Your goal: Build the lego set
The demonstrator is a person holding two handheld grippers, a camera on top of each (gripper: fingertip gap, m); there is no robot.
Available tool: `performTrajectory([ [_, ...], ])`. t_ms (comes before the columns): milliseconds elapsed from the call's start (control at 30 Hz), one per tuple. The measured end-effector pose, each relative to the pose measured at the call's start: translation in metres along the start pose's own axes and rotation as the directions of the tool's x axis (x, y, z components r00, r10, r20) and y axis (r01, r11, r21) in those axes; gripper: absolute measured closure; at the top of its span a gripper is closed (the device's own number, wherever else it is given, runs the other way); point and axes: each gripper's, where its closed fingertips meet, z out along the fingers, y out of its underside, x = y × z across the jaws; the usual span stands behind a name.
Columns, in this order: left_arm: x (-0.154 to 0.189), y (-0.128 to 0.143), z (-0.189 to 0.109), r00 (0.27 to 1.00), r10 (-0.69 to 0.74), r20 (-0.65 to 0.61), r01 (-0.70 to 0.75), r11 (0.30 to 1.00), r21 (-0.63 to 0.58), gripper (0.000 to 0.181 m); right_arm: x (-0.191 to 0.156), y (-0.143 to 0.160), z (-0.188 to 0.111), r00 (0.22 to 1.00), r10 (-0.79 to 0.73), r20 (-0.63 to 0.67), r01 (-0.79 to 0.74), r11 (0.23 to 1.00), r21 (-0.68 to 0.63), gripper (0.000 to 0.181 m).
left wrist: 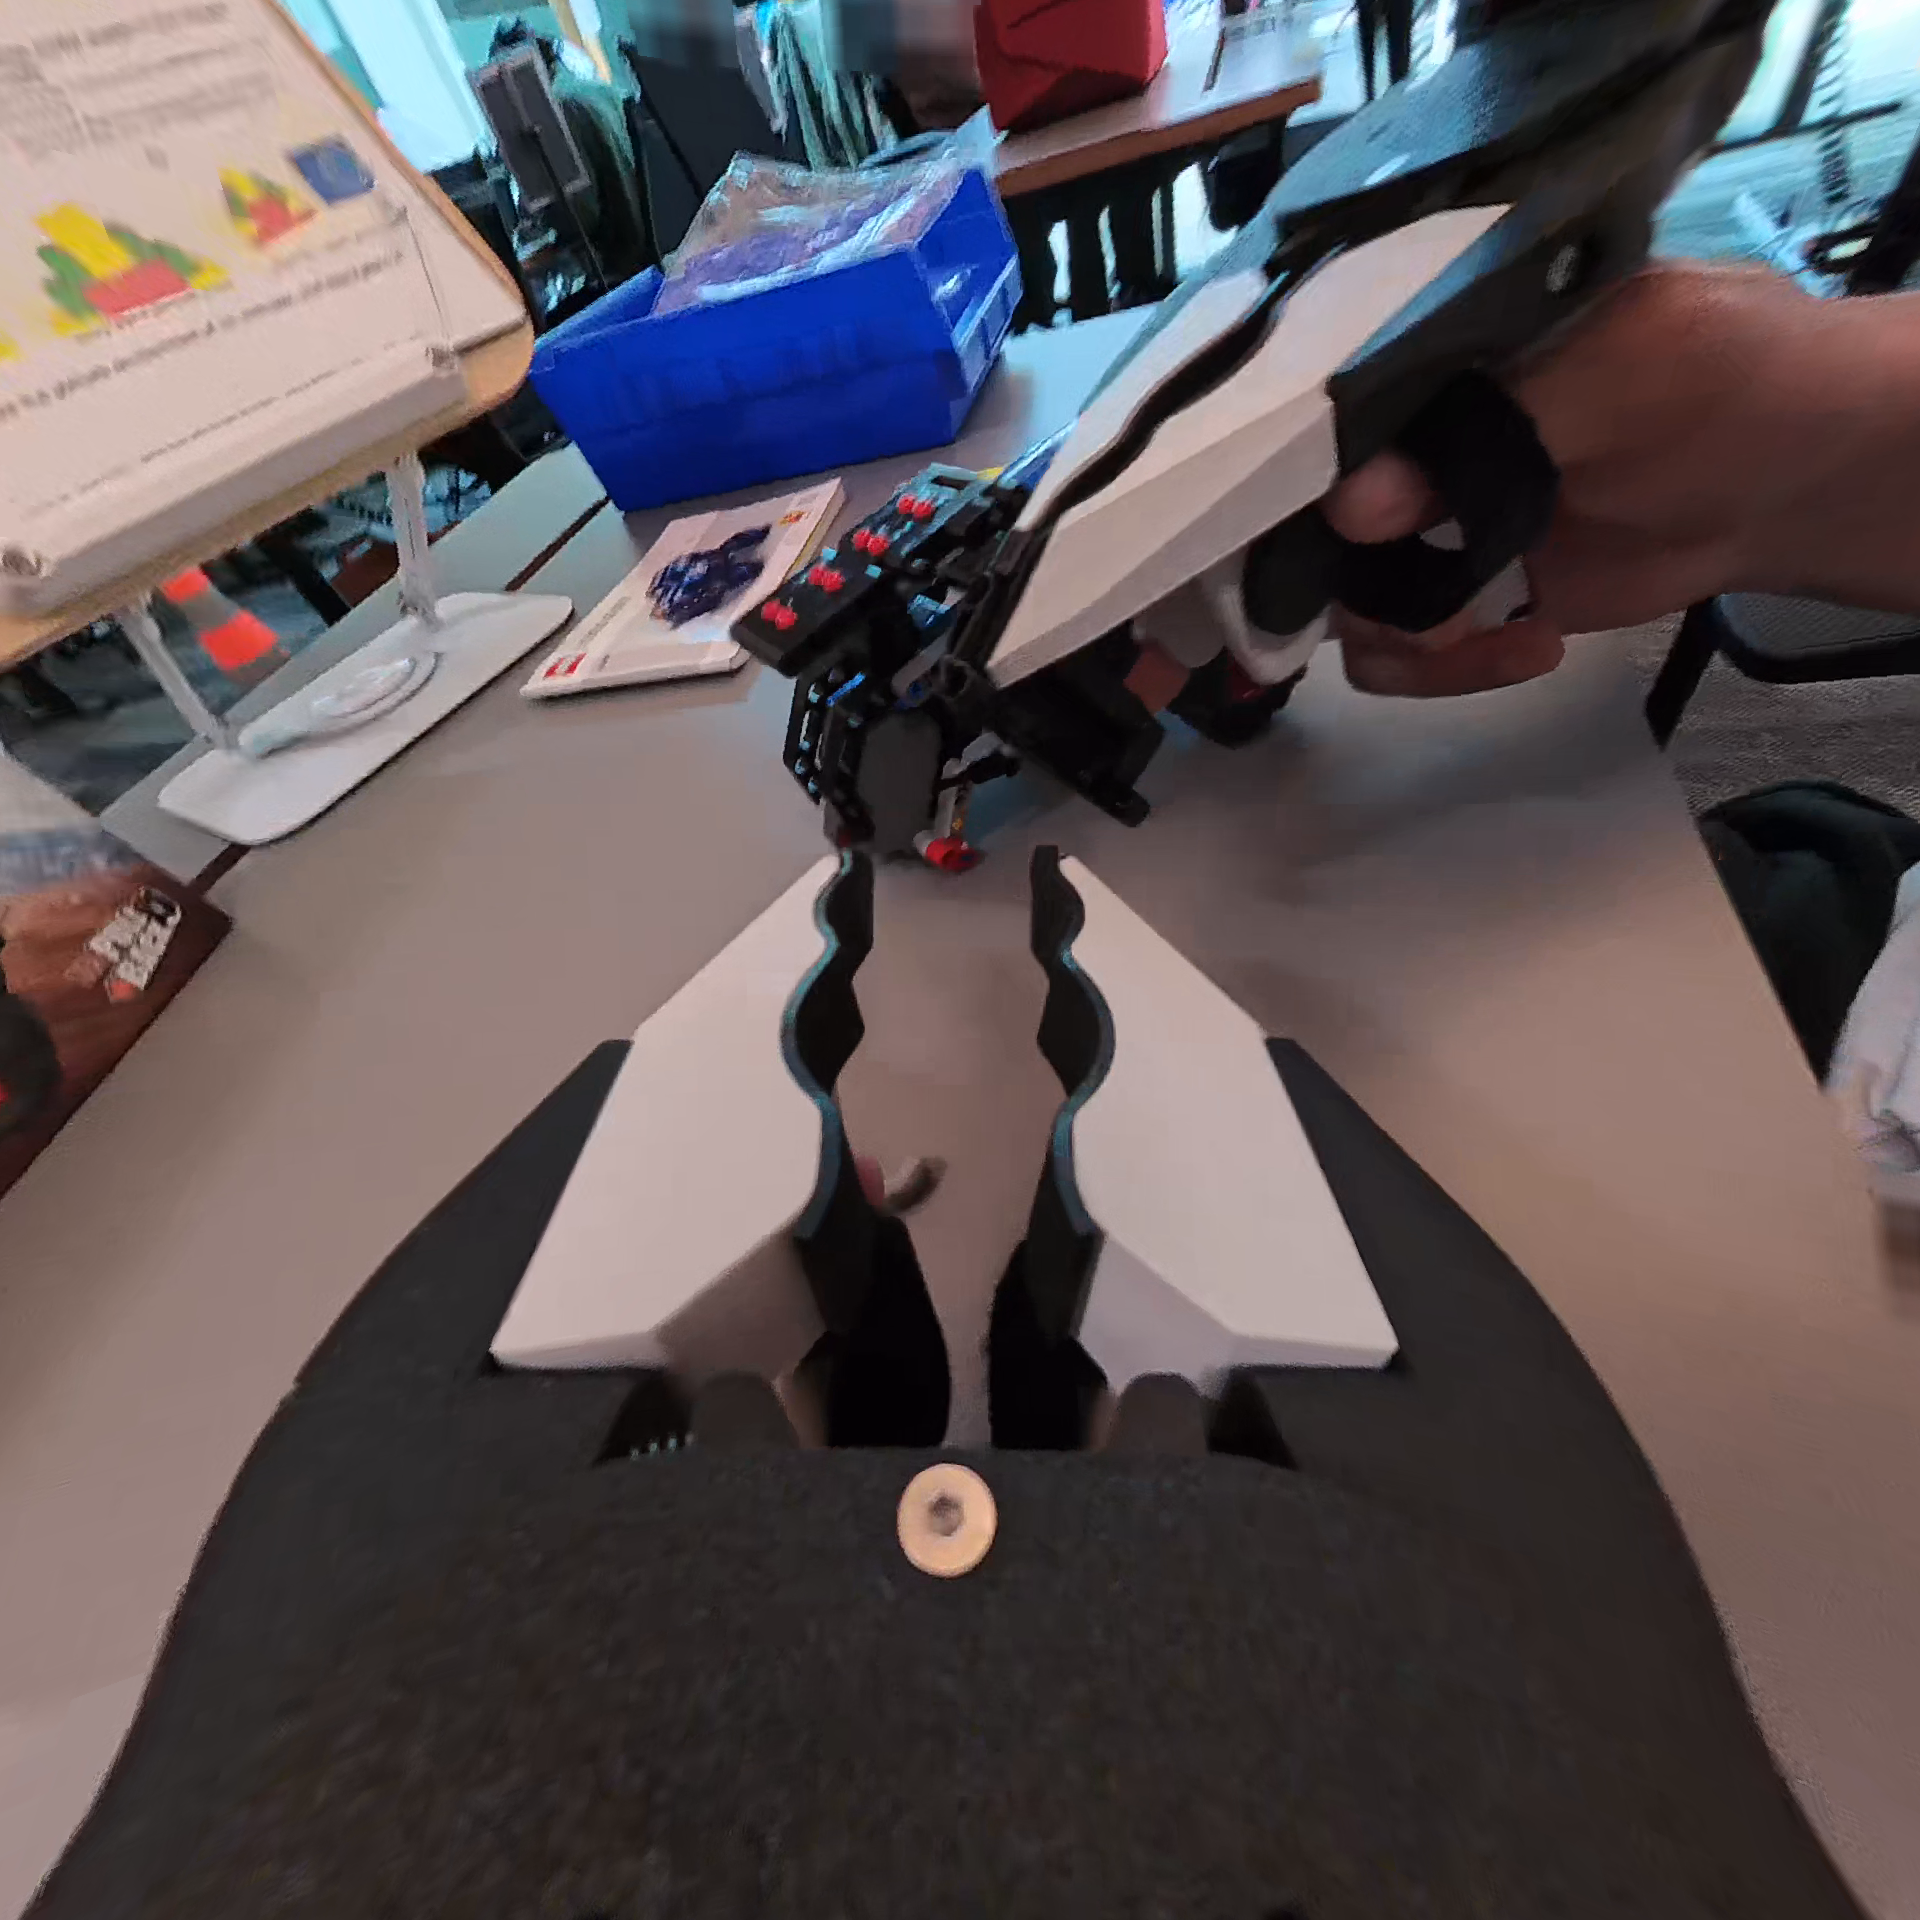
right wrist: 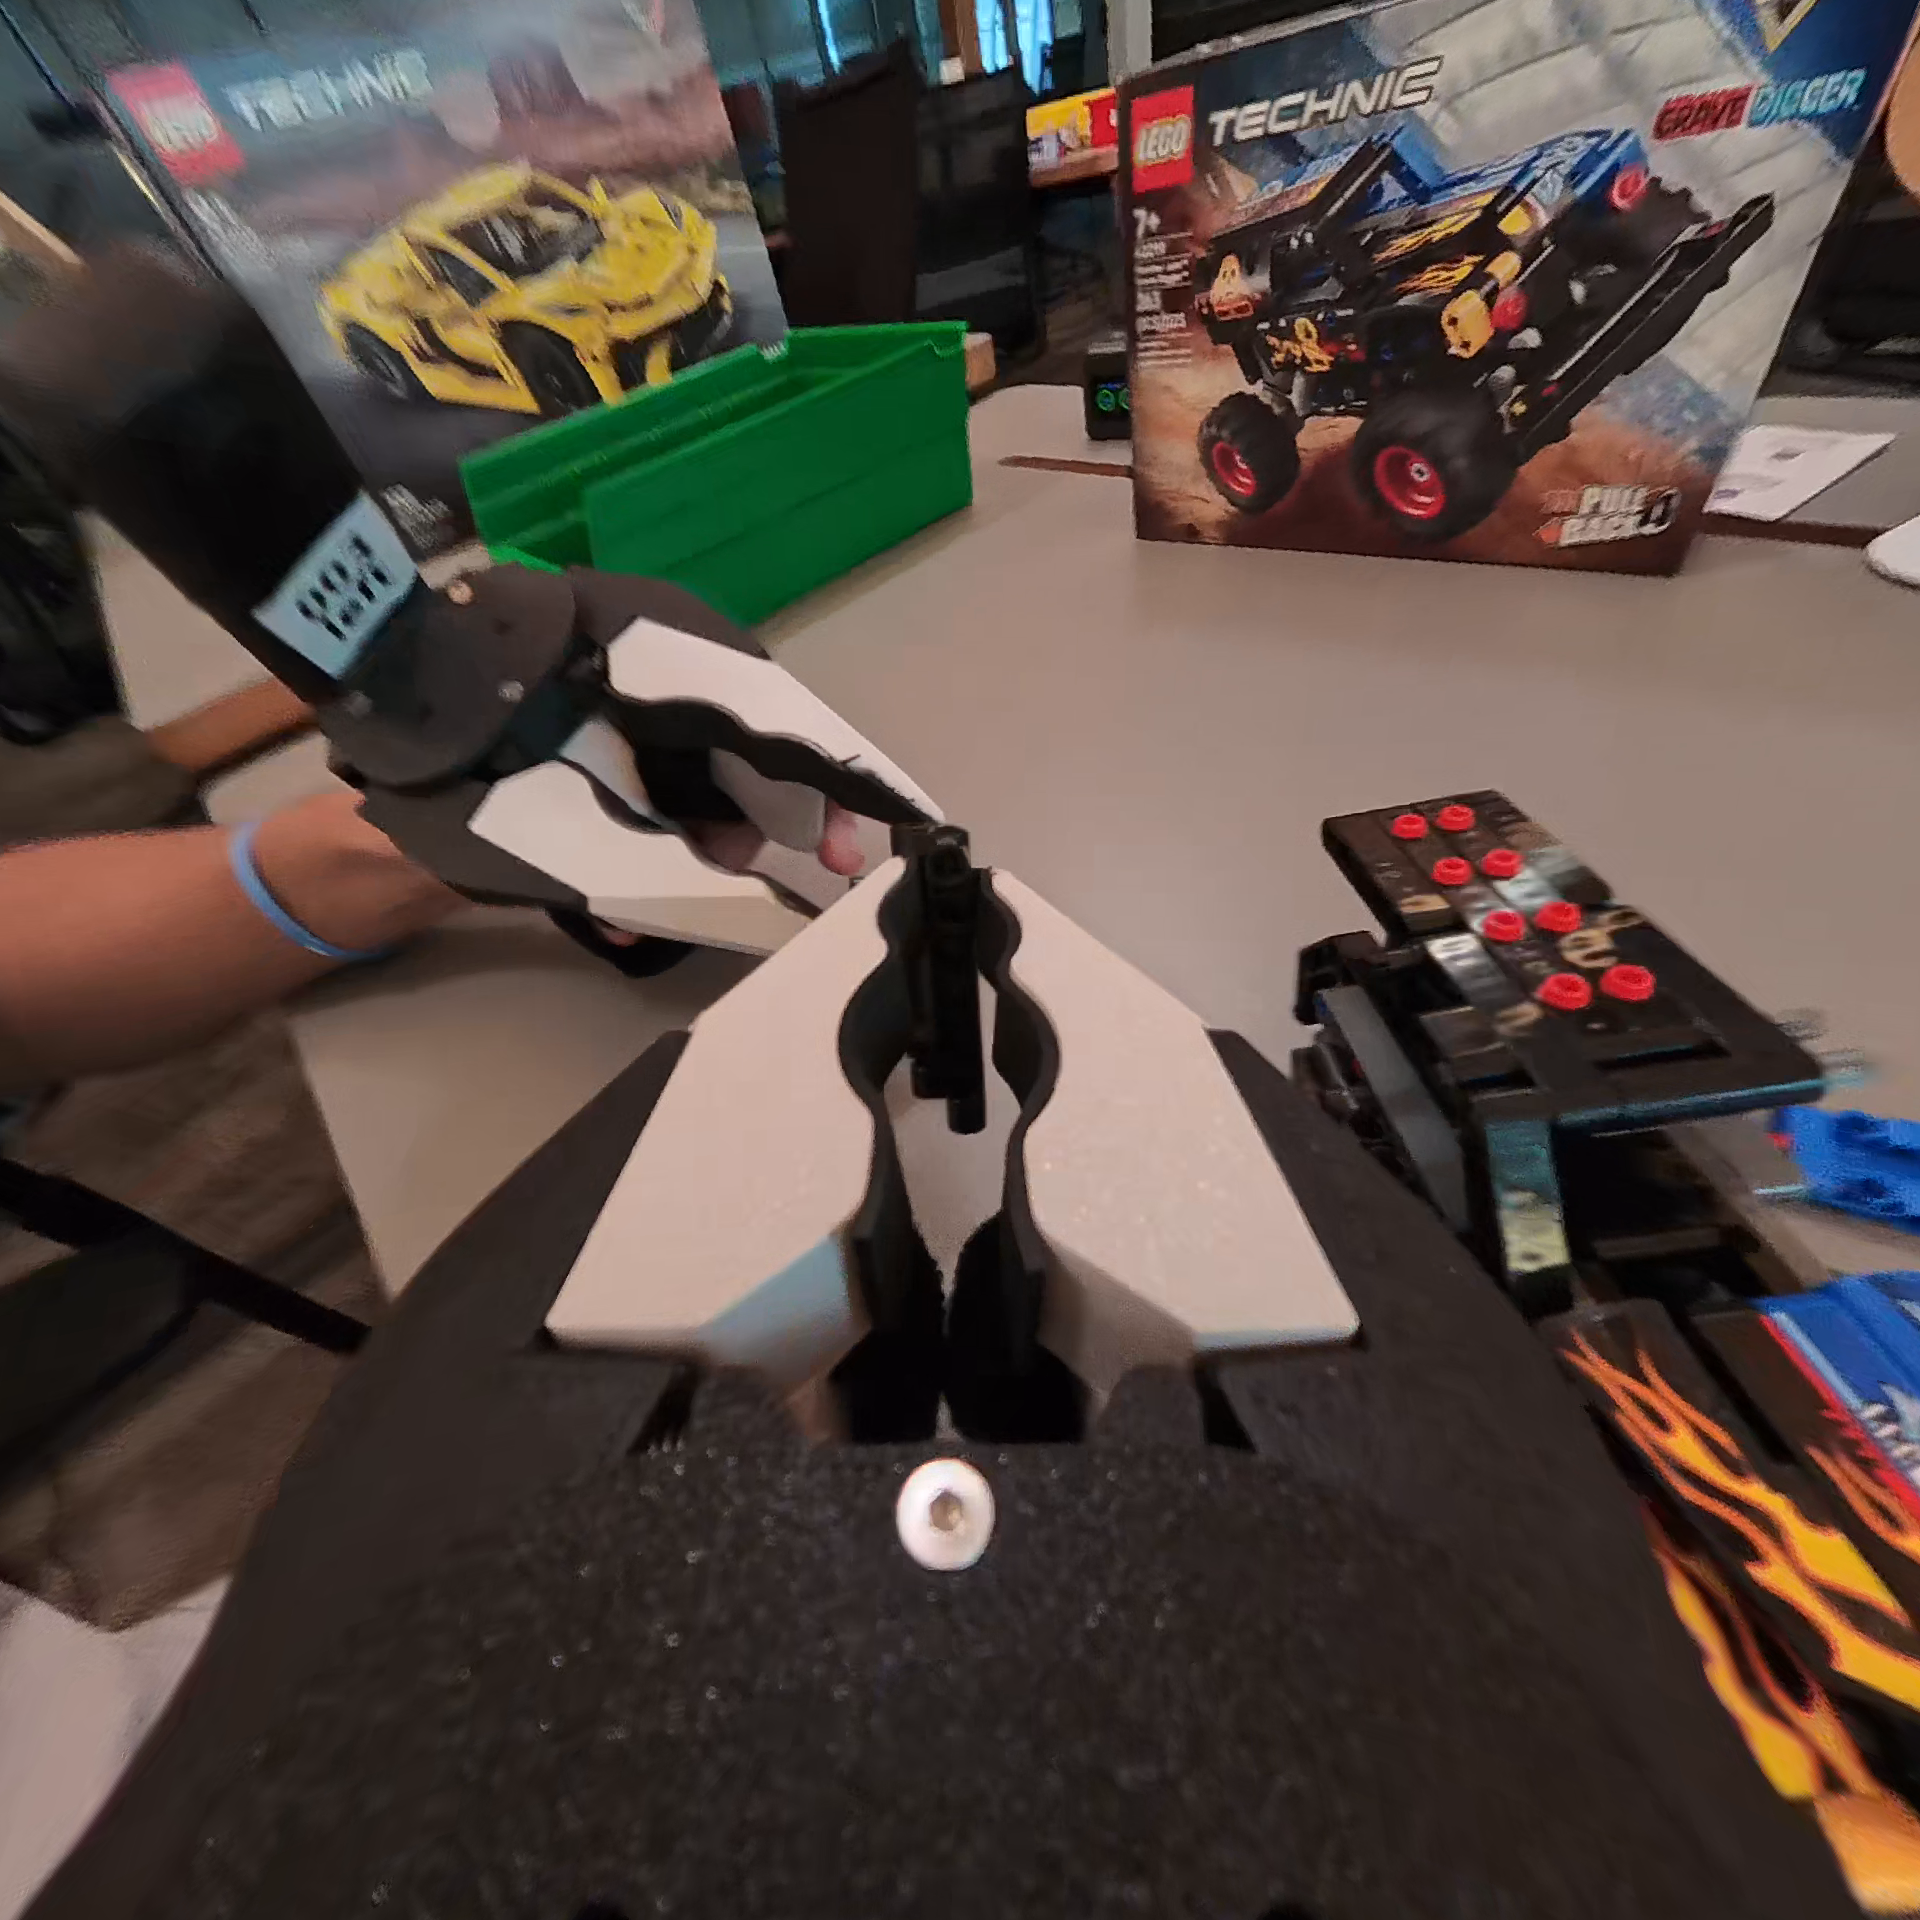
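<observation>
Grey desk carries two toy-car boxes, a green bin and a blue bin. Half-built black brick truck sits mid-desk. My right tongs pinch a black pin piece beside it. My left tongs are spread, empty, tips just before the truck.

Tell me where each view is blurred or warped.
Left wrist view: wide-angle bending at the edges, the far room and blue bin soft, the right tongs smeared. Right wrist view: the left tongs and forearm blurred, the black brick model slightly smeared, the held black rod sharp.
</observation>
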Motion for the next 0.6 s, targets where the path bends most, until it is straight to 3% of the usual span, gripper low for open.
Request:
performTrajectory([
  [33,0.002,-0.006,-0.001,1.0,0.023,0.003,-0.023,0.999,0.039,0.151,-0.003,-0.002,-0.001,0.998,0.05,0.029,-0.051,0.999,0.016,0.173],
  [133,0.016,-0.017,0.0,0.999,0.033,-0.027,-0.03,0.995,0.098,0.15,-0.013,-0.009,-0.004,0.968,0.21,0.139,-0.222,0.972,0.075,0.173],
  [300,0.03,-0.045,0.002,0.966,-0.207,-0.153,0.235,0.951,0.201,0.148,-0.019,-0.031,-0.015,0.845,0.403,0.353,-0.491,0.845,0.212,0.175],
  [367,0.031,-0.051,0.002,0.95,-0.253,-0.185,0.292,0.929,0.228,0.149,-0.019,-0.035,-0.018,0.76,0.47,0.449,-0.599,0.775,0.202,0.174],
  [433,0.036,-0.051,0.003,0.922,-0.302,-0.243,0.355,0.91,0.214,0.152,-0.015,-0.035,-0.018,0.723,0.495,0.482,-0.642,0.739,0.204,0.174],
  [600,0.036,-0.054,0.004,0.853,-0.409,-0.325,0.486,0.85,0.206,0.149,-0.011,-0.032,-0.014,0.861,0.371,0.348,-0.483,0.811,0.331,0.174],
])
